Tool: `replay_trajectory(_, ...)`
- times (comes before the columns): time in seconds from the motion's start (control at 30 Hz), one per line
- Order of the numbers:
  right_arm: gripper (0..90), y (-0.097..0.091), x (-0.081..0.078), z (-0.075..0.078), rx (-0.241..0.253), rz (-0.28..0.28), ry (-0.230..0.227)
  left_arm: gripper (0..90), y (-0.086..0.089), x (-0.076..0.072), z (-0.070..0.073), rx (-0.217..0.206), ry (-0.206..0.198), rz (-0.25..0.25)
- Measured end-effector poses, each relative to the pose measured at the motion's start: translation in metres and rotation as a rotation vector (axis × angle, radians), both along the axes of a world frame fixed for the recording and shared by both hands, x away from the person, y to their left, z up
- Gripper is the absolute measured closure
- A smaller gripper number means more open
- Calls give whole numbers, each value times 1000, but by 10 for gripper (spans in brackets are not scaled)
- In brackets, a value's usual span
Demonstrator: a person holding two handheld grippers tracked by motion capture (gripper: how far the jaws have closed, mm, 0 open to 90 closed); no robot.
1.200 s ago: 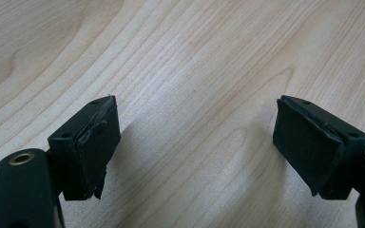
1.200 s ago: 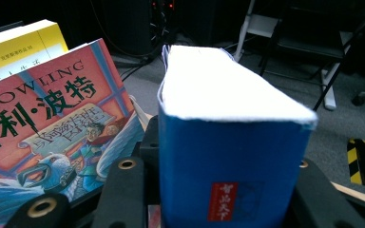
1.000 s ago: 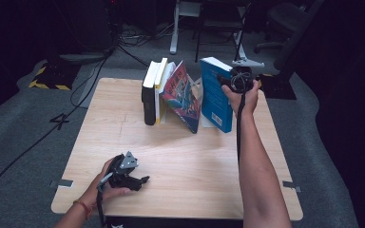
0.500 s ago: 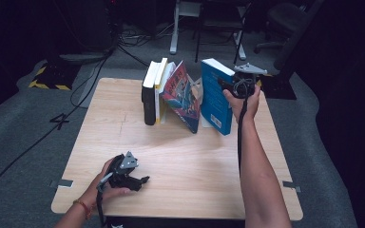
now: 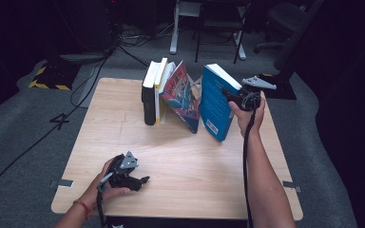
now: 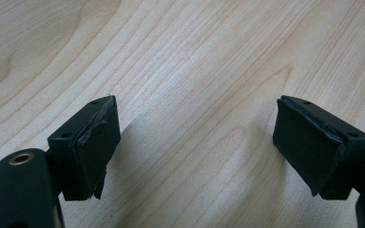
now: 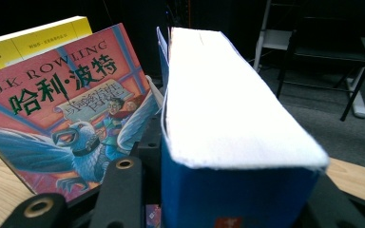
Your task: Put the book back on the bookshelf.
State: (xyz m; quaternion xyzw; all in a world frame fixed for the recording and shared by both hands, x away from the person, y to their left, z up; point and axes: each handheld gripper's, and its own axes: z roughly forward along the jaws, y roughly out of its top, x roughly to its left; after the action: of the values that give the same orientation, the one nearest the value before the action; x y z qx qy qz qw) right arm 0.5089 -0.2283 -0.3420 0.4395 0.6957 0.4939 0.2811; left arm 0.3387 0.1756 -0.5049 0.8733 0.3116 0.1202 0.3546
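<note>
A thick blue book [image 5: 215, 108] stands upright on the wooden table [image 5: 180, 156], at the right end of a row of books. My right gripper [image 5: 235, 95] is shut on its upper right part. In the right gripper view its white page edge [image 7: 233, 114] runs away between the black jaws of that gripper [image 7: 228, 199]. A colourful paperback [image 5: 183, 97] leans left beside it, its cover [image 7: 71, 114] showing a winged creature. My left gripper [image 5: 140, 180] rests near the table's front left. Its jaws [image 6: 197, 147] stand open, with bare wood between them.
A black book [image 5: 148, 97] and a yellow one [image 5: 159, 88] stand upright at the row's left end. Behind the table are chair legs [image 5: 218, 28], cables and grey floor. The table's right edge [image 5: 280, 142] lies close to my right forearm.
My right hand has brought the blue book down and a little to the right, away from the leaning paperback. The left gripper has stayed put.
</note>
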Motion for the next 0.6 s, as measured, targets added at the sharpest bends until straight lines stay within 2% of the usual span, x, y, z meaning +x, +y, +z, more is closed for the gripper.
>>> replay_trajectory(0.1,596,-4,-2,-3,14,2,2,164,0,0,0,-1,-1,0)
replay_trajectory(0.37,590,-9,-10,-5,8,11,-2,164,0,0,0,-1,0,0)
replay_trajectory(0.6,565,-13,-17,-6,-27,5,-14,164,-1,0,0,-2,0,2)
